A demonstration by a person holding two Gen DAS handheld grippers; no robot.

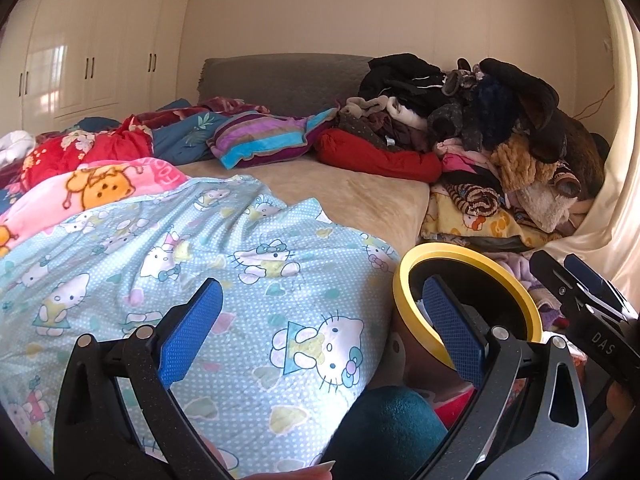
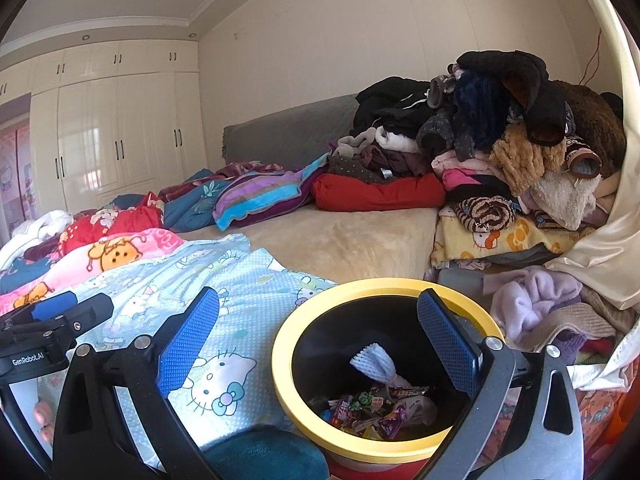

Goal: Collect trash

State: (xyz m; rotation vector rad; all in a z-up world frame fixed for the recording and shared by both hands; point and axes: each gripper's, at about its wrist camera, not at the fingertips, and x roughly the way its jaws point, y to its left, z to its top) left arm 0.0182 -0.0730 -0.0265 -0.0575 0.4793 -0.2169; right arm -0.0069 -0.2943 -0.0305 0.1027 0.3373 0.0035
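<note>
A yellow-rimmed trash bin with a black liner stands beside the bed. It holds a white foam net and several candy wrappers. My right gripper hangs open and empty over the bin's left rim. My left gripper is open and empty above the blue Hello Kitty quilt, just left of the bin. The right gripper shows at the right edge of the left wrist view, and the left gripper at the left edge of the right wrist view.
A beige bed sheet lies behind the quilt. A tall pile of clothes fills the right side by a cream curtain. Pillows and blankets lie near the grey headboard. White wardrobes stand at the left.
</note>
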